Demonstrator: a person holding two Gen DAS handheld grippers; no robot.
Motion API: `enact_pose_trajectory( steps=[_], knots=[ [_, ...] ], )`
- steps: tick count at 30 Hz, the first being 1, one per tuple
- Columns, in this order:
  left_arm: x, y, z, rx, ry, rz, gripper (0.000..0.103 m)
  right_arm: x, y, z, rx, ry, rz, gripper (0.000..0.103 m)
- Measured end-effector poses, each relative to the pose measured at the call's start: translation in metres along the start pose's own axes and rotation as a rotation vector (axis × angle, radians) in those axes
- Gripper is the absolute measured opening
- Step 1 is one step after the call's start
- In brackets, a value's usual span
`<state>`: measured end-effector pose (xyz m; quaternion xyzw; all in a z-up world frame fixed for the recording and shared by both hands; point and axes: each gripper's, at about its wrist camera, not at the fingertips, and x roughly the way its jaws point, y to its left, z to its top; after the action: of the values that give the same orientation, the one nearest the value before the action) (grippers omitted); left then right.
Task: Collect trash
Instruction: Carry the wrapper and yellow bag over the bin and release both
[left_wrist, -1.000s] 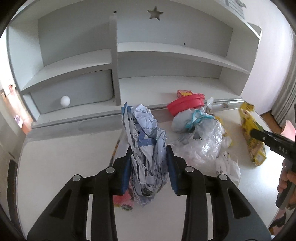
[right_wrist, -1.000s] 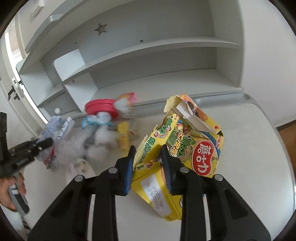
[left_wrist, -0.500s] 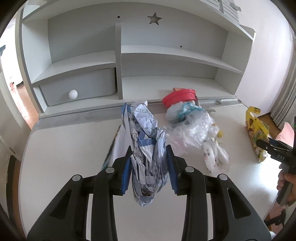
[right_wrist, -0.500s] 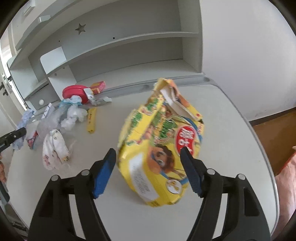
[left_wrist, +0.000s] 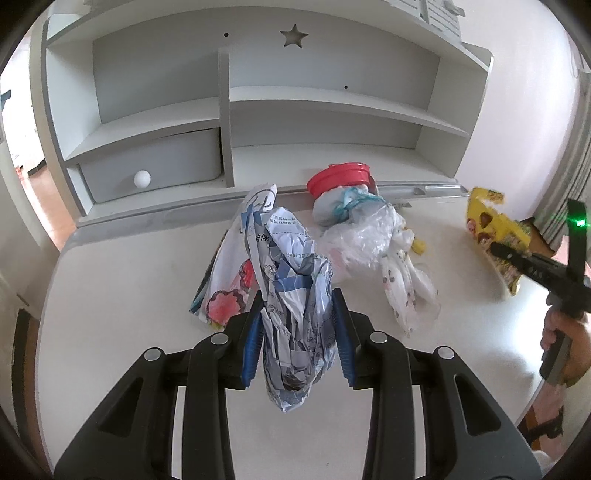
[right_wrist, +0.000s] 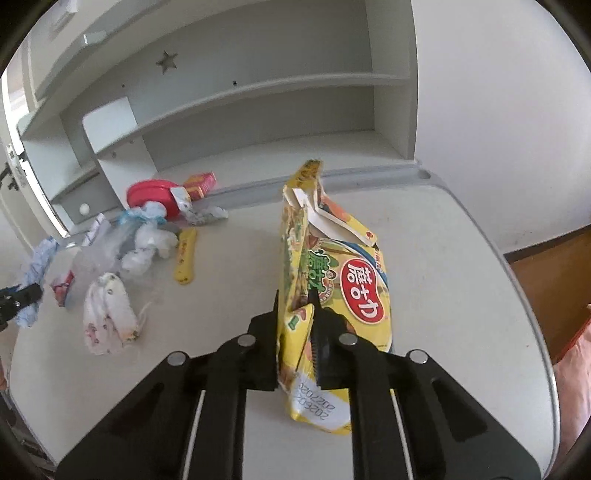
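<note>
The left gripper (left_wrist: 299, 332) is clamping a crumpled blue-and-white printed paper wad (left_wrist: 291, 295), its blue pads pressing both sides, the wad hanging above the white desk (left_wrist: 122, 295). The right gripper (right_wrist: 295, 332) is pinching a torn yellow cardboard snack box (right_wrist: 332, 280) with its jaws nearly closed; the box's ripped top is gaping open, its inside not visible. A clear plastic bag (left_wrist: 365, 236) holding white tissue is lying beside a red round lid (left_wrist: 340, 177). The grey shelf unit (left_wrist: 332, 110) is standing behind.
</note>
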<state>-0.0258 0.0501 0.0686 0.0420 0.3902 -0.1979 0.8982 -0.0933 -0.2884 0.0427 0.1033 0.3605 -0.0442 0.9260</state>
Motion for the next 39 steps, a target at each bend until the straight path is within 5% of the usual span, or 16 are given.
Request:
enact_pose_trajectory(
  steps=[12, 17, 22, 26, 31, 35, 39],
  knots=[
    [-0.002, -0.013, -0.001, 0.01, -0.003, 0.016, 0.034, -0.016, -0.008, -0.013, 0.017, 0.006, 0.101, 0.012],
    [-0.008, -0.054, 0.008, 0.069, -0.023, -0.054, 0.034, -0.054, -0.028, -0.001, 0.042, -0.073, 0.165, 0.012],
    [-0.006, -0.166, 0.018, 0.247, -0.027, -0.274, 0.034, -0.107, -0.089, -0.001, 0.121, -0.122, 0.196, 0.012],
    [0.0, -0.307, 0.004, 0.481, 0.009, -0.522, 0.034, -0.158, -0.161, -0.022, 0.195, -0.144, 0.129, 0.012],
    [0.018, -0.442, -0.041, 0.674, 0.116, -0.705, 0.034, -0.191, -0.251, -0.07, 0.295, -0.054, 0.013, 0.013],
    [0.048, -0.523, -0.103, 0.795, 0.225, -0.736, 0.034, -0.176, -0.329, -0.136, 0.435, 0.107, -0.043, 0.013],
    [0.116, -0.557, -0.168, 0.804, 0.4, -0.665, 0.034, -0.119, -0.381, -0.214, 0.559, 0.311, 0.002, 0.013]
  ],
)
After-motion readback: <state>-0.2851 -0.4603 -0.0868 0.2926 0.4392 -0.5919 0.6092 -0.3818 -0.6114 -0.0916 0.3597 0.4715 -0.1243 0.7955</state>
